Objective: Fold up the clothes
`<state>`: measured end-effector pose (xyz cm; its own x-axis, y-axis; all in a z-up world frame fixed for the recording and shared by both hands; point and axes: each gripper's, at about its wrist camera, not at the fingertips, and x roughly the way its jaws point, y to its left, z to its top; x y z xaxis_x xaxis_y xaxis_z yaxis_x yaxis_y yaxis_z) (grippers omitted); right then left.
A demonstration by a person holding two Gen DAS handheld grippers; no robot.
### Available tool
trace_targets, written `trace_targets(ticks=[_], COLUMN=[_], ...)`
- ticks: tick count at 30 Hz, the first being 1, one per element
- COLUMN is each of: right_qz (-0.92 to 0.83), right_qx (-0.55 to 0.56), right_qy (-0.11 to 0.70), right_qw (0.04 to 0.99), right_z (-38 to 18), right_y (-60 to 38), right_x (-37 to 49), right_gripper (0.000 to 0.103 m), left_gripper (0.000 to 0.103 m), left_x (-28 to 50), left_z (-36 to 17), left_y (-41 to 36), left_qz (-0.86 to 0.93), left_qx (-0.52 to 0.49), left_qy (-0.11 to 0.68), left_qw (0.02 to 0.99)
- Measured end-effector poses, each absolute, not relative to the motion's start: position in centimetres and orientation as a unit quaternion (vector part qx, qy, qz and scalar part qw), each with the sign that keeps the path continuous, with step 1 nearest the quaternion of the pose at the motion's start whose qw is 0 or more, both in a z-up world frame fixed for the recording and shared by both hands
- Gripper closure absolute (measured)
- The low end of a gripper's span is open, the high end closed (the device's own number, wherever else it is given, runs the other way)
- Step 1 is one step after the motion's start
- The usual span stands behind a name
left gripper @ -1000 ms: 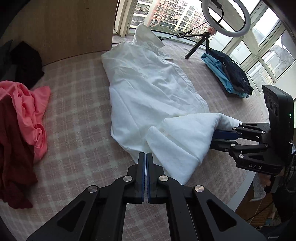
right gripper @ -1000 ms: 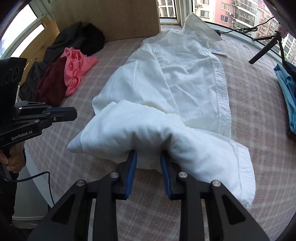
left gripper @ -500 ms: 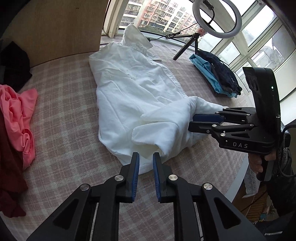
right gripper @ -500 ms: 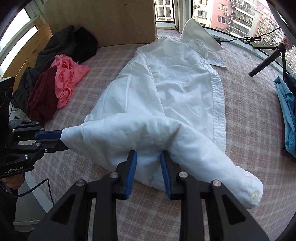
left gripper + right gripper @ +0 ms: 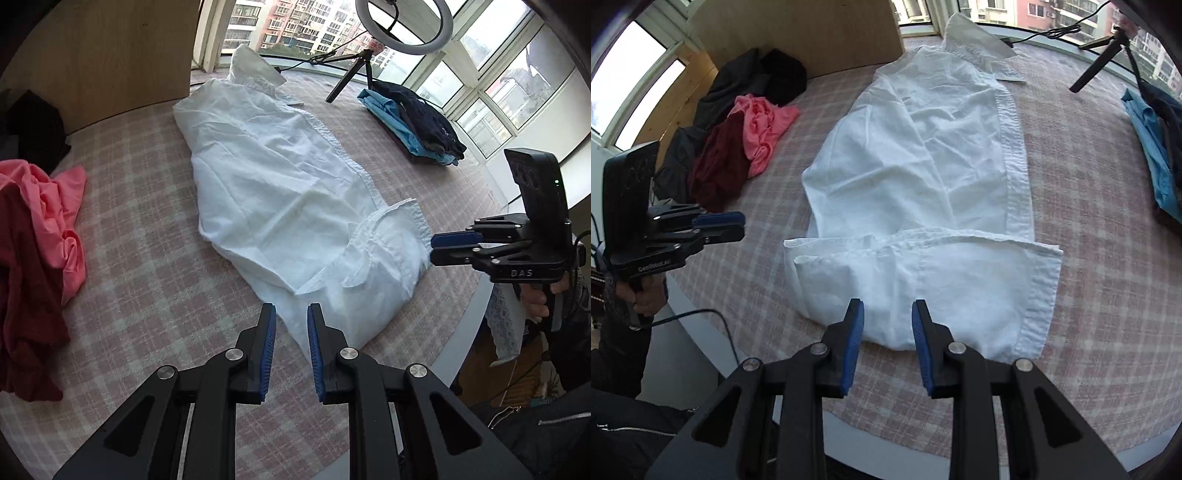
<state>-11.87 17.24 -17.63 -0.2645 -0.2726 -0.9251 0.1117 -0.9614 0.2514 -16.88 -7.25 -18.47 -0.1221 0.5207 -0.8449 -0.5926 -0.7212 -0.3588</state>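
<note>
Covering the whole round table, a pink-and-white checked cloth carried everything else, and the white shirt served as the landmark on it. That shirt lay flat down the middle of the table, collar toward the windows, its bottom part folded up over itself at the end nearest the person, with a hemmed edge running across the body in the right wrist view. Well to the left of the shirt sat a heap of unfolded clothes: a dark red garment, a pink one against it, and black ones beyond, close to a wooden panel. Well to the right of the shirt lay a small stack of blue and navy clothes, with a ring light on a tripod just beyond it.

At the shirt's folded end, the left gripper hung above the cloth with its blue pads apart; its jaws had just been opening, and nothing was between them, the shirt's corner lying just past the tips. Off the shirt's right side, the right gripper stood with its blue fingers apart too, poised over the folded hem and holding nothing. Each gripper was held by a hand at the table's rim.
</note>
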Motion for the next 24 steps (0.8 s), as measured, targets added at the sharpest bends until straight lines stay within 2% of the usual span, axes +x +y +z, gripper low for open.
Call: trace_targets(ticks=[3,9,14,17,20,24], right_qz=[-0.796,-0.801,-0.808,-0.808,-0.821,-0.827], right_qx=[0.597,0.589,0.588,0.588,0.563,0.547], right_qy=[-0.064,-0.075,-0.007,-0.009,-0.089,-0.128], right_qw=[0.077,0.082,0.043,0.015,0.021,0.034], right_z=[-19.8,-22.2,-23.9,-24.4,-22.2,-20.5], right_y=[18.1,17.8,18.6,21.9,25.8,28.2], right_x=[-12.1,-12.2,-13.3,-13.4,-12.0,-9.6], right_gripper=[0.076,0.076,0.076,0.076,0.077,0.076], left_gripper=[0.086,0.083,0.086,0.088,0.09,0.086], left_x=[-15.1,-13.5,-15.5,-15.6,-15.5,-13.6], left_z=[-18.3,-20.0,-25.3,-25.1,-23.8,-20.8], left_y=[-4.9,0.2,1.4,0.3,-0.4,1.2], left_qz=[0.743,0.713,0.729,0.738,0.752,0.765], left_qx=[-0.535,-0.531,-0.575,-0.573,-0.57,-0.536], left_qy=[0.046,0.026,0.097,0.082,0.067,0.06], left_qw=[0.401,0.458,0.358,0.346,0.325,0.351])
